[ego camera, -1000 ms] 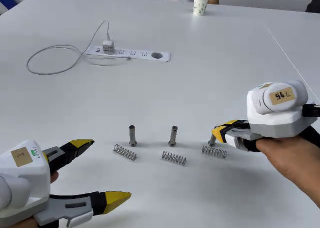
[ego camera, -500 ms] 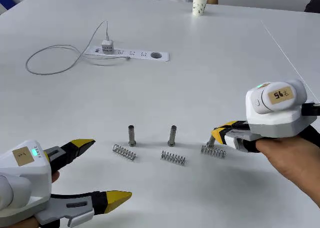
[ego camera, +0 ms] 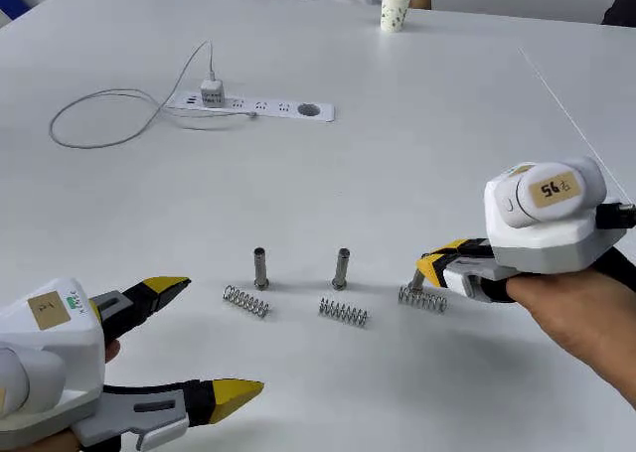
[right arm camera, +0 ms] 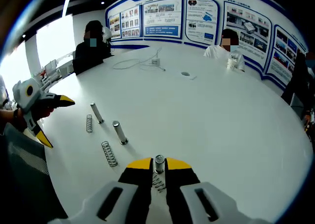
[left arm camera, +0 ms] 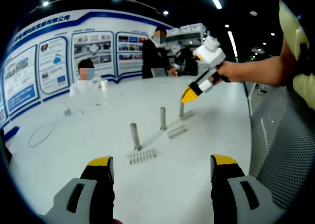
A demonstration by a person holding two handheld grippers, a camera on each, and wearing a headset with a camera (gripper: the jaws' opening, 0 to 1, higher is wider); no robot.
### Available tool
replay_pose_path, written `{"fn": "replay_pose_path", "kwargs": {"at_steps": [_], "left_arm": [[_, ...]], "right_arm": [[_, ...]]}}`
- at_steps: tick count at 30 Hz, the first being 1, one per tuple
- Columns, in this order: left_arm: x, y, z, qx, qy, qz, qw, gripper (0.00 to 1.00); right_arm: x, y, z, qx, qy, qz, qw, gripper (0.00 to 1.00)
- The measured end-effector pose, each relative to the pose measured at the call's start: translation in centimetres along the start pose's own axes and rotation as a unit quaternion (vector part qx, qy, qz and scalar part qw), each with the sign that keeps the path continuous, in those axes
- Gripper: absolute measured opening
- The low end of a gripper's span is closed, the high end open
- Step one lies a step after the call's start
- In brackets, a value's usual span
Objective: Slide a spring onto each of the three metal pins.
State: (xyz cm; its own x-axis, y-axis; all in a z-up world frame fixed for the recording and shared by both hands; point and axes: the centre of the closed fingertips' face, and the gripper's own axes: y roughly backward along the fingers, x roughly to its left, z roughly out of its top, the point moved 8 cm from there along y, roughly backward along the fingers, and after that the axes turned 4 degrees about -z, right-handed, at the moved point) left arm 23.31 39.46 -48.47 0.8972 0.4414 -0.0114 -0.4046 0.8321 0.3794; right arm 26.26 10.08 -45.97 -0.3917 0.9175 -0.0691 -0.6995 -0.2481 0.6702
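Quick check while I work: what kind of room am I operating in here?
Probably a company showroom or meeting room: a big white table with a power strip and paper cup, and blue-trimmed display boards on the wall.

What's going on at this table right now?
A person works two handheld grippers at a white table. The right gripper is closed around the right pin, which stands upright. The left gripper hangs open, holding nothing. The middle pin and left pin stand bare, and all three springs lie flat beside them.
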Motion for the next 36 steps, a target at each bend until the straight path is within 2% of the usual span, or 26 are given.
{"fn": "replay_pose_path", "kwargs": {"at_steps": [6,11,15,17,19,25,29,33,36], "left_arm": [[0.0,0.0,0.2,-0.001,-0.002,0.0,1.0,0.82],[0.1,0.0,0.3,-0.002,-0.002,0.001,1.0,0.82],[0.0,0.0,0.3,-0.002,-0.004,0.0,1.0,0.82],[0.0,0.0,0.4,-0.003,-0.004,0.001,1.0,0.82],[-0.1,0.0,0.4,-0.003,-0.004,0.001,1.0,0.82],[0.0,0.0,0.5,-0.002,-0.005,0.0,1.0,0.82],[0.0,0.0,0.6,-0.001,-0.007,0.0,1.0,0.82],[0.1,0.1,0.7,-0.001,-0.008,0.0,1.0,0.82],[0.2,0.1,0.7,0.0,-0.008,0.002,1.0,0.82]], "right_arm": [[-0.2,0.7,0.3,-0.013,0.004,-0.001,0.9999,0.13],[-1.1,1.5,0.3,-0.024,0.011,0.002,0.9997,0.15],[-1.7,2.1,-0.2,-0.027,0.019,0.009,0.9994,0.16],[-2.1,2.2,-0.8,-0.027,0.035,0.018,0.9989,0.17],[-2.2,2.2,-1.4,-0.019,0.043,0.028,0.9985,0.17],[-2.2,1.6,-3.0,-0.009,0.077,0.068,0.9947,0.17],[-1.7,1.0,-3.7,-0.005,0.1,0.094,0.9905,0.17],[-1.4,0.2,-4.0,0.004,0.13,0.105,0.9858,0.17],[-1.4,-0.2,-3.9,0.006,0.139,0.108,0.9843,0.17]]}}
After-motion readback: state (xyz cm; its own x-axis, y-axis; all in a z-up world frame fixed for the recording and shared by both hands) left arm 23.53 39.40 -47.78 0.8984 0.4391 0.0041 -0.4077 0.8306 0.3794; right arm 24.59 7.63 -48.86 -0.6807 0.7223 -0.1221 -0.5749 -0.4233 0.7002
